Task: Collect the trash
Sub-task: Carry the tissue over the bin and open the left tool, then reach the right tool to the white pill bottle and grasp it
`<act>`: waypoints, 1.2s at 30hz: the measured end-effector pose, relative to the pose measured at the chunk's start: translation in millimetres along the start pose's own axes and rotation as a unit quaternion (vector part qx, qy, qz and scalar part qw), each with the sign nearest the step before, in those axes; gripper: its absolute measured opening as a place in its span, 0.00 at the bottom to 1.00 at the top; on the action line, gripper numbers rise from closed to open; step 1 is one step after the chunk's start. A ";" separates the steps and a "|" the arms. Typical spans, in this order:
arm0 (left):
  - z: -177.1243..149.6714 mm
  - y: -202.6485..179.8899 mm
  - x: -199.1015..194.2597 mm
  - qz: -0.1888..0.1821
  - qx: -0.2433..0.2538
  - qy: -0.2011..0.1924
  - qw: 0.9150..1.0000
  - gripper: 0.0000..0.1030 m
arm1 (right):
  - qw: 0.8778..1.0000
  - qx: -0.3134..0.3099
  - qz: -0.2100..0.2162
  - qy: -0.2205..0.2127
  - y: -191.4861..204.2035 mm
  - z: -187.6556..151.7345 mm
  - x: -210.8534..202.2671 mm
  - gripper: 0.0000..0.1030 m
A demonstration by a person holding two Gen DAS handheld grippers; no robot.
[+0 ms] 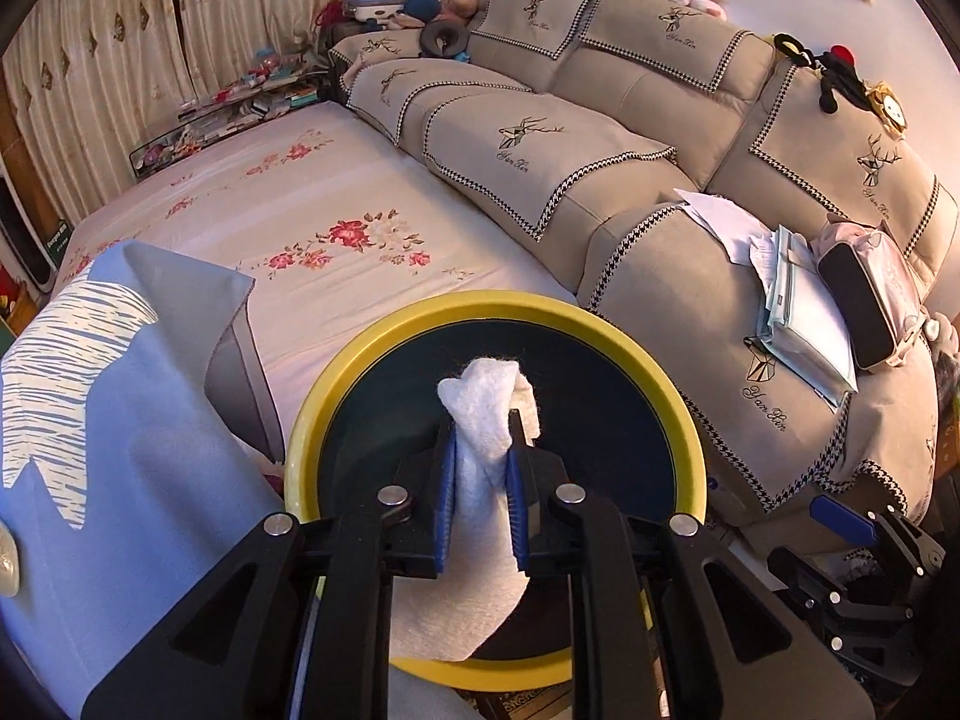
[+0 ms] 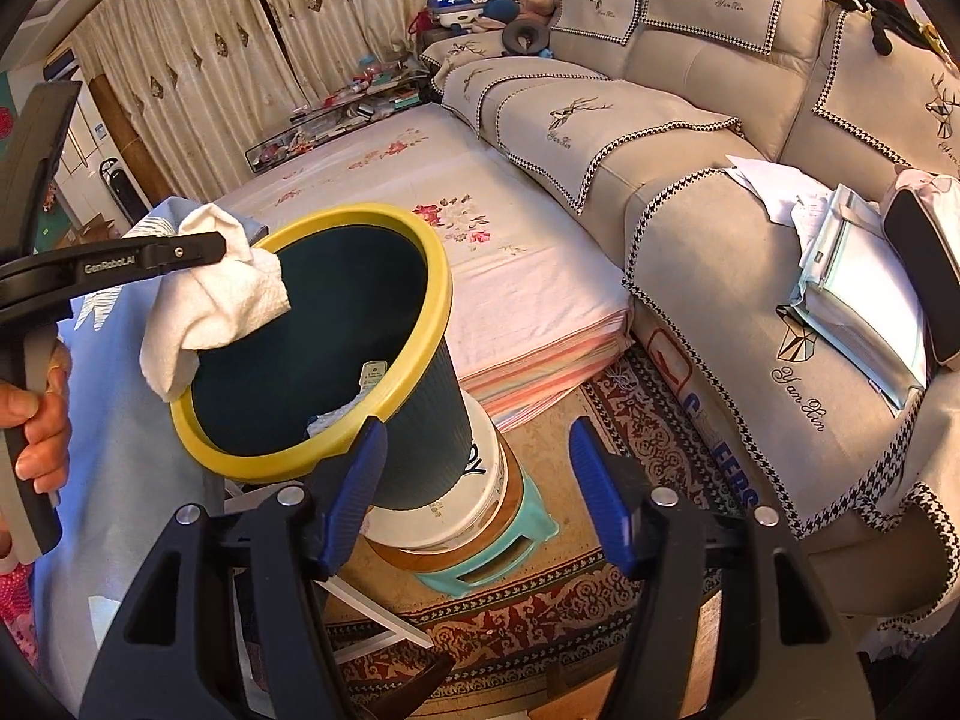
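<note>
The crumpled white paper towel [image 1: 486,420] is the trash here, and you have it pinched between the blue pads [image 1: 447,498] of your left gripper [image 1: 483,480], whose jaws are closed down on the towel's middle. Its upper end pokes past the fingertips and its lower end hangs back toward the gripper body. From the right wrist view the same paper towel [image 2: 222,294] hangs over the near-left edge of the yellow rim [image 2: 441,300] of the dark green trash bin [image 2: 420,432], draped partly inside the opening and partly outside it; whether it touches the rim is hard to judge from this angle.

In the left wrist view the bin's rim [image 1: 336,372] rings the towel, so the gripper is pointed straight into the mouth. The bin is tilted, its opening leaning toward you, and it sits nested in a white bucket [image 2: 480,480] on a teal stool [image 2: 504,558] standing on a patterned rug [image 2: 630,438]. Some paper scraps [image 2: 336,417] already lie at the bottom of the bin.

Your right gripper [image 2: 477,486] holds nothing, its jaws spread wide, and it sits just beside the bin's outer wall, lower than the rim. A beige sofa [image 2: 690,228] runs along the right, with a floral bedsheet [image 2: 528,276] behind the bin.
</note>
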State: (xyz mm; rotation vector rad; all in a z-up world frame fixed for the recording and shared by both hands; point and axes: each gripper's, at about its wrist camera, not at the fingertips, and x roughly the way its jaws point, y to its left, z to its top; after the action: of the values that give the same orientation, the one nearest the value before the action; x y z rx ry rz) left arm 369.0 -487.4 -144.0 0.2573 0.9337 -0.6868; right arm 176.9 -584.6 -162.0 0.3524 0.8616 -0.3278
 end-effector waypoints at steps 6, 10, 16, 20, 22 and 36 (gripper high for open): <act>2.6 -0.5 4.7 0.011 -0.009 0.003 1.000 0.59 | 1.000 0.002 0.002 0.001 -2.2 -0.5 -0.7 0.59; 2.4 1.1 -8.1 0.015 -0.013 0.000 1.000 0.61 | 1.000 0.001 0.005 -0.001 -1.8 -1.8 -3.3 0.59; -6.2 1.4 -74.2 0.034 -0.009 -0.054 0.998 0.75 | 1.000 -0.002 0.007 -0.006 2.2 -2.8 -9.3 0.61; -18.3 7.7 -125.2 0.031 -0.020 -0.081 0.996 0.81 | 1.000 -0.009 0.012 -0.007 9.3 -5.7 -14.3 0.62; -29.4 11.4 -153.0 0.033 -0.023 -0.098 0.994 0.85 | 1.000 -0.015 0.014 -0.007 16.4 -6.8 -17.2 0.62; -175.0 96.8 -322.5 0.128 -0.103 -0.175 0.971 0.94 | 0.993 -0.101 0.064 -0.019 110.4 -17.1 -38.9 0.64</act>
State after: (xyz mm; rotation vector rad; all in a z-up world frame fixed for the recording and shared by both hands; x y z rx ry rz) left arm 187.2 -190.1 6.3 0.0662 0.6122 -0.3756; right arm 187.8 -473.3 -123.4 0.2122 0.8231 -0.1265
